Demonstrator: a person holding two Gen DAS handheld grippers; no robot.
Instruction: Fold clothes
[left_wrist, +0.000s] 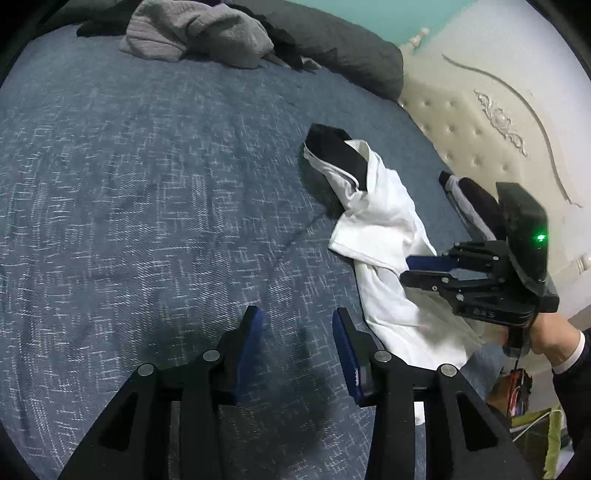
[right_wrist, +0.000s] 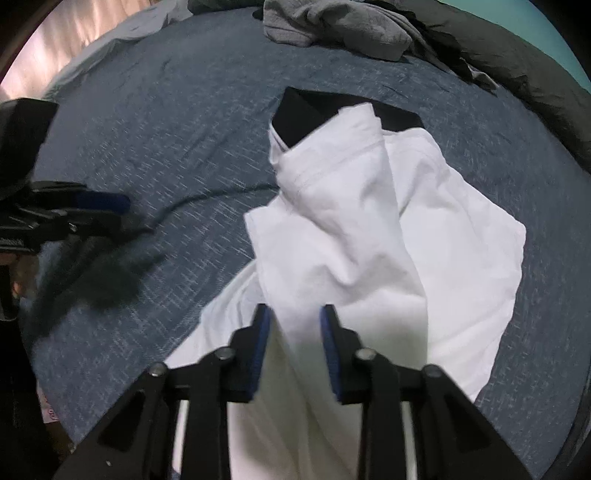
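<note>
Fingers of left gripper (left_wrist: 297, 332) apart over bare blue bedspread (left_wrist: 147, 184), nothing between. Right gripper (right_wrist: 291, 328) narrowed around raised fold of white shirt (right_wrist: 369, 240), crumpled on bedspread; pad contact unclear.

Blue-grey bedspread (left_wrist: 147, 184) over bed, cream tufted headboard (left_wrist: 480, 122), teal wall (left_wrist: 369, 14) behind

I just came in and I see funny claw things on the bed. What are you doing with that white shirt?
A person is folding clothes on the blue bedspread, holding a gripper in each hand. The right gripper is over the crumpled white shirt, with a fold of the cloth between its fingers. The left gripper is open over bare bedspread, holding nothing. The shirt isn't folded yet. A grey pile of clothes waits at the far side.
</note>
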